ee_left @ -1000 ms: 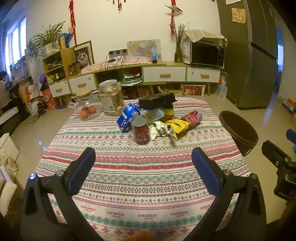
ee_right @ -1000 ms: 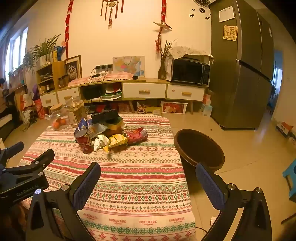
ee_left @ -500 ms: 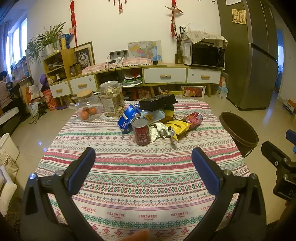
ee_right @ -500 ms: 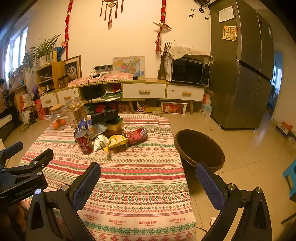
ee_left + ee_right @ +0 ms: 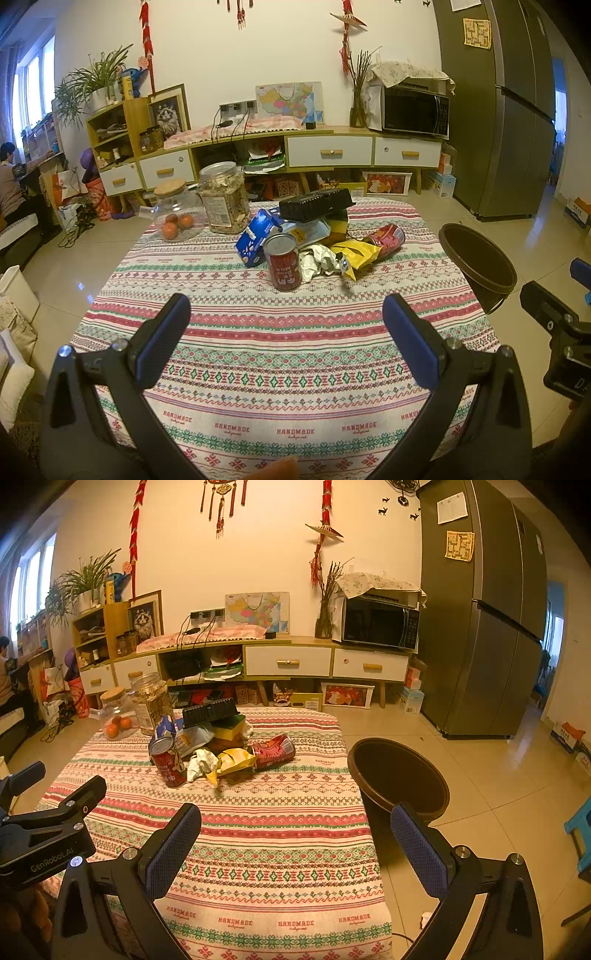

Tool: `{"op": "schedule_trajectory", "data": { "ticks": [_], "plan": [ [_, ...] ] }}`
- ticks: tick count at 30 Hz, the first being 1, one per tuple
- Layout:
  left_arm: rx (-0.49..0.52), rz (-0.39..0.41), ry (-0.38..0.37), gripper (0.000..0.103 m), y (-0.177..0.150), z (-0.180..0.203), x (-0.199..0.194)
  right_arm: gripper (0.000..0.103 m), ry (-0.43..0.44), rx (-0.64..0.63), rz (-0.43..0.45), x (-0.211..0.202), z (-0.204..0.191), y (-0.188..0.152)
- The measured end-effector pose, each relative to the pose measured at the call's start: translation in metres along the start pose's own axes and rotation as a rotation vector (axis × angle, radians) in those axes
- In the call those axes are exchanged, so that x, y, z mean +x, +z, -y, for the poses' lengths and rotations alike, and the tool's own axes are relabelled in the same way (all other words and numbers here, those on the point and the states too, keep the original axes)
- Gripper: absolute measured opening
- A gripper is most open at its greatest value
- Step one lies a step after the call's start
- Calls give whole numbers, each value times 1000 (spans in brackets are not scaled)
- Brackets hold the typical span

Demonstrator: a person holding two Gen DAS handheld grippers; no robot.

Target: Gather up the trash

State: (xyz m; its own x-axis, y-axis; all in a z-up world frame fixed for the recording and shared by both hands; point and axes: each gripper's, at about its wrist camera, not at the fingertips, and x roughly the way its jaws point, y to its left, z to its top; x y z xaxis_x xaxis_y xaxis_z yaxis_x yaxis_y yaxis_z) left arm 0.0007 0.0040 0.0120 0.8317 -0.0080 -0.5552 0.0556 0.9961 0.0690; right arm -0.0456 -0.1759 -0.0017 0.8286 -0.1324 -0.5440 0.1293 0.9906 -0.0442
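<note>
Just left of the brown trash bin (image 5: 476, 258), on the patterned tablecloth (image 5: 280, 354), lay the trash heap, where the upright red can (image 5: 282, 261), likely light, stiff and slippery, invited a mid-body grip, while the left gripper (image 5: 286, 319) and right gripper (image 5: 295, 830) both gaped wide, empty.

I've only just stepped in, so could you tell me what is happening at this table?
A person holds a gripper in each hand, and both the left gripper and the right gripper hang open and empty over the near part of the patterned tablecloth. A heap of trash sits mid-table: an upright red can, a yellow wrapper and a black tray on top. The brown bin stands beside the table. Nothing is collected yet.
</note>
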Motion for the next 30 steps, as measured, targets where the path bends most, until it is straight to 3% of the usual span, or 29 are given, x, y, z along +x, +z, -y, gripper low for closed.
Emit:
{"op": "schedule_trajectory", "data": {
  "ticks": [15, 30],
  "plan": [
    [-1, -2, -1, 103, -1, -1, -2, 103, -2, 0, 0, 0, 0, 0],
    [38, -34, -40, 103, -5, 17, 22, 103, -36, 1, -6, 9, 2, 1]
  ]
}}
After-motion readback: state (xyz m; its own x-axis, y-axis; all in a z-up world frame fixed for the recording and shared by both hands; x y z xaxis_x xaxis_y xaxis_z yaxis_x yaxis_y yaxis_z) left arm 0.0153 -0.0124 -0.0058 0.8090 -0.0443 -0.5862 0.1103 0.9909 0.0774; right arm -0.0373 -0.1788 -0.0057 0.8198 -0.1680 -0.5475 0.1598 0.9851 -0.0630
